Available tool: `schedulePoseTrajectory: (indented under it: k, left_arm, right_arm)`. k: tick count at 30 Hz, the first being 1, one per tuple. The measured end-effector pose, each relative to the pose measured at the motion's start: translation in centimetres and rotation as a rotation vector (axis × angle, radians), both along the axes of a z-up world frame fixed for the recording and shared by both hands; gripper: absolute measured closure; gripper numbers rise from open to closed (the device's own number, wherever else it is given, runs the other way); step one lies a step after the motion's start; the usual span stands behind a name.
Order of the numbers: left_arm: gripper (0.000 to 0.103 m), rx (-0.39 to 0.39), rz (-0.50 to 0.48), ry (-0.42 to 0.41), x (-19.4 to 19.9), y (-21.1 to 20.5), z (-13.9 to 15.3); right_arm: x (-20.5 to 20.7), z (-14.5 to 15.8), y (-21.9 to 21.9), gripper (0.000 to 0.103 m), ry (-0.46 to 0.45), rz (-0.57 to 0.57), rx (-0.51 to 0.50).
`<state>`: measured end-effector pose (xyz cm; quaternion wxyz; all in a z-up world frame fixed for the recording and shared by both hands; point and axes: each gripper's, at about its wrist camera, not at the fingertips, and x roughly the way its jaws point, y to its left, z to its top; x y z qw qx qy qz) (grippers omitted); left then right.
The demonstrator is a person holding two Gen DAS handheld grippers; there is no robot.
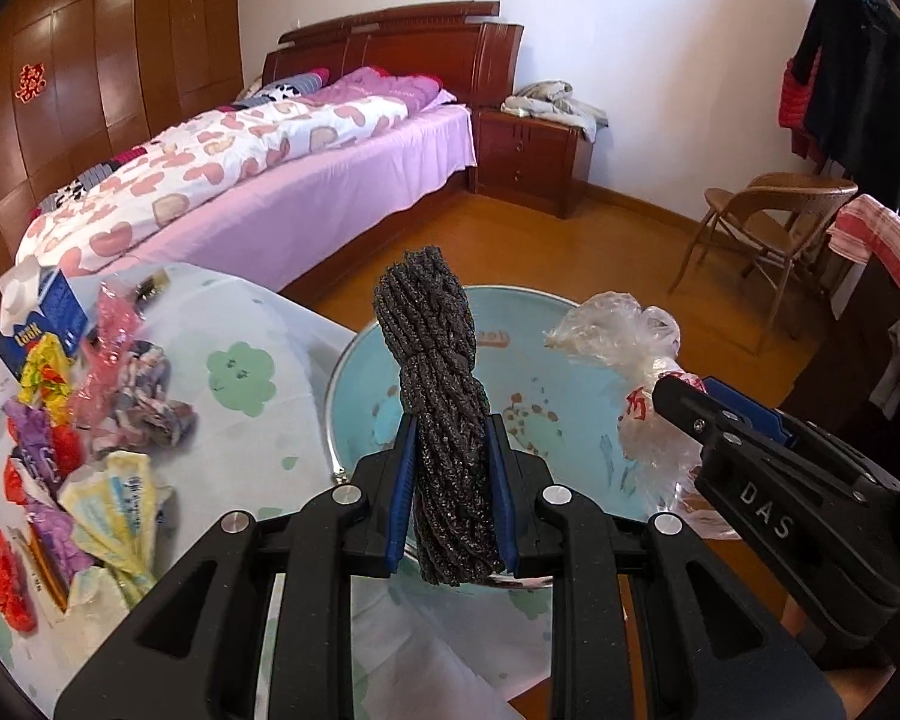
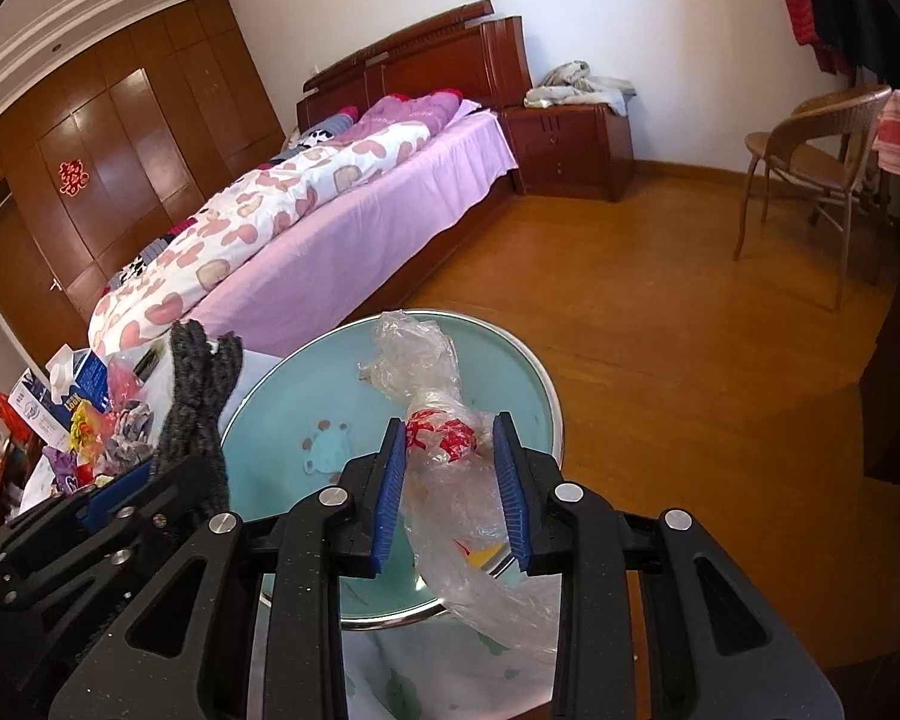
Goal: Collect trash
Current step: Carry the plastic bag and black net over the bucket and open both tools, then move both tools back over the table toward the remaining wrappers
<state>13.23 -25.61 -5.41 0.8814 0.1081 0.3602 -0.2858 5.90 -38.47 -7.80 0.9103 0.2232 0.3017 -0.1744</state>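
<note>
A dark grey twisted bundle of cord (image 1: 432, 330) stands upright between the blue pads of my left gripper (image 1: 450, 426), which is shut on its lower half. A crumpled clear plastic bag with red print (image 2: 420, 360) is pinched in my right gripper (image 2: 450, 426), its tail hanging below the jaws. Both hang over a light blue basin (image 2: 306, 396) at the table's edge. From the left wrist the bag (image 1: 624, 324) and the right gripper (image 1: 678, 390) show at the right over the basin (image 1: 546, 324). From the right wrist the cord (image 2: 198, 384) and left gripper (image 2: 120, 486) sit at the left.
Several colourful wrappers (image 1: 90, 420) and a blue-and-white carton (image 1: 54, 300) lie on the patterned tablecloth (image 1: 252, 324) to the left. Behind are a bed (image 1: 306, 192), a wooden nightstand (image 1: 528, 150), a chair (image 1: 768, 216) and bare wooden floor (image 2: 660, 312).
</note>
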Motion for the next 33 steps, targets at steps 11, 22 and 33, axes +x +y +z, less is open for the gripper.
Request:
schedulePoseTrajectory:
  k: [11, 22, 33]
  left_arm:
    - [0.060, 0.024, 0.020, 0.002, 0.7, -0.3, -0.4]
    - [0.028, 0.008, 0.094, -0.054, -0.1, 2.4, 1.2]
    - [0.014, 0.023, 0.200, -0.087, -1.3, 7.3, 2.2]
  right_arm:
    - [0.1, -0.2, -0.5, 0.065, -0.010, -0.011, 0.029]
    - [-1.0, 1.4, -0.1, 0.046, -0.055, -0.069, -0.007]
    - [-0.7, 2.8, 3.1, 0.034, -0.054, -0.006, -0.069]
